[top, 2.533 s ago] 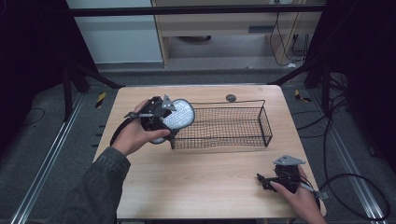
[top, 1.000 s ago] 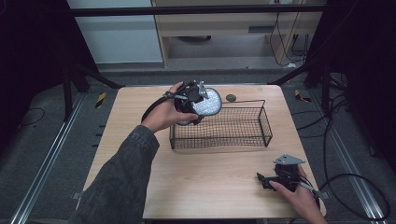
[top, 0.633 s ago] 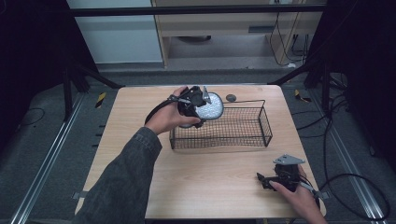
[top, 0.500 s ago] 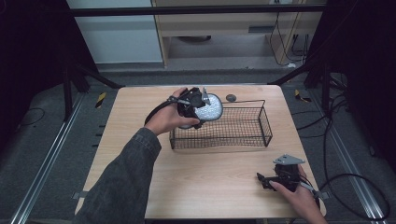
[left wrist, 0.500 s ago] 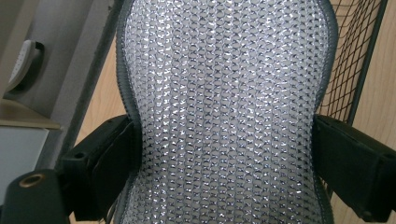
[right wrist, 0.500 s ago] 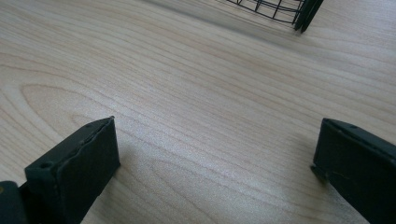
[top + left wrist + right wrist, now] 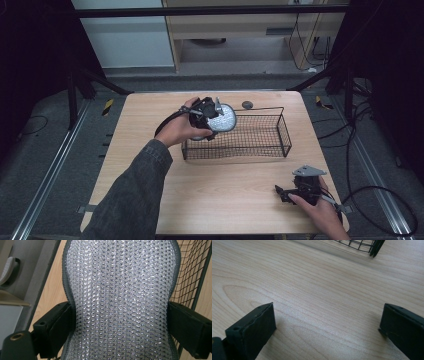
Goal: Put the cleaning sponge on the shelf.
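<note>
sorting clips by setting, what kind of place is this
Probably a lab or workshop recording rig, not a home: a lone wooden table on a dark metal frame, loose cables on the grey floor, and floor rails.

The wire basket [image 7: 240, 135] stands on the bench [image 7: 215, 200] toward its far side, with the left claw [image 7: 212, 117] holding a mesh pad [image 7: 222, 119] over the basket's left end, a small disc [image 7: 247, 104] behind the basket, and the right claw [image 7: 282, 192] near the front right corner.
</note>
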The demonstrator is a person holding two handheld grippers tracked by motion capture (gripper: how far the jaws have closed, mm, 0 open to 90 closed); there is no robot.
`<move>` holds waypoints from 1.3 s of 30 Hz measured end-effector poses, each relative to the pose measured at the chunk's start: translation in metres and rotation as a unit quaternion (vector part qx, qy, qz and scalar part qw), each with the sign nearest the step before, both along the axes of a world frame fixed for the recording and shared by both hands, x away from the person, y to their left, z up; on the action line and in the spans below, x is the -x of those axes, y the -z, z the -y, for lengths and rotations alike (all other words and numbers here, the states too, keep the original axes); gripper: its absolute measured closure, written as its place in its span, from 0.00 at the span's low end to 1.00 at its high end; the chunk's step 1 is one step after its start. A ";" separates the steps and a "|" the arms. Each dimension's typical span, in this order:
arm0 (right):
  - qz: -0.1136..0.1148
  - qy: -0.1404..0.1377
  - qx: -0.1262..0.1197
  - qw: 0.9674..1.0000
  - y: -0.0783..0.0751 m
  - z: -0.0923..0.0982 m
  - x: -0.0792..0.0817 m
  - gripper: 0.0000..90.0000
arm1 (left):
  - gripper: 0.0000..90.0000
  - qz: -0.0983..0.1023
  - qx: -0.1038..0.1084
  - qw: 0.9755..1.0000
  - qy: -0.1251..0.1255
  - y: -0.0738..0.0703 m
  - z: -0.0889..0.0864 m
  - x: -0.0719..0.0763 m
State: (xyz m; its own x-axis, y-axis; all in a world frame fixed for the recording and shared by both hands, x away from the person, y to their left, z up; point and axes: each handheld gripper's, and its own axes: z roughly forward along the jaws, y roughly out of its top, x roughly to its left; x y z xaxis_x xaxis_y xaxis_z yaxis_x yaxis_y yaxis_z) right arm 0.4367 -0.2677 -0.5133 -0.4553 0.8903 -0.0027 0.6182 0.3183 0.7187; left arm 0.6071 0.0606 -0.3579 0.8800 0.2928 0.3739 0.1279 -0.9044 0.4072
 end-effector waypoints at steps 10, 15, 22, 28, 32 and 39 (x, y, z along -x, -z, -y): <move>0.003 -0.002 0.001 1.000 0.001 0.000 0.000 0.00 | 0.09 -0.011 -0.022 1.000 0.006 0.020 0.004 -0.007; 0.003 -0.002 0.001 1.000 0.001 0.001 0.000 0.00 | 0.09 -0.008 -0.034 0.999 0.009 0.026 0.003 -0.008; 0.004 -0.003 0.001 1.000 0.001 0.001 0.000 0.00 | 0.08 -0.014 -0.038 0.999 0.012 0.031 0.004 -0.011; 0.004 -0.003 0.001 1.000 0.001 0.001 0.000 0.00 | 0.06 -0.017 -0.027 0.999 0.005 0.034 0.004 -0.012; 0.003 -0.002 0.000 1.000 0.001 0.000 0.000 0.00 | 0.05 -0.026 -0.014 1.000 -0.007 0.036 0.000 -0.014; 0.005 -0.003 0.002 1.000 0.001 0.001 0.000 0.00 | 0.04 -0.042 0.012 0.999 -0.010 0.034 -0.007 -0.010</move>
State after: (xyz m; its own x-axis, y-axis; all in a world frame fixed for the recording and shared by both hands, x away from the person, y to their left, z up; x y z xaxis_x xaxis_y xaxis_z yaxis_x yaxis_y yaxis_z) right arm 0.4368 -0.2685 -0.5140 -0.4610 0.8873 -0.0104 0.6090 0.3249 0.7236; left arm 0.6172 0.0672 -0.3920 0.9021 0.3177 0.2921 0.1796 -0.8918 0.4153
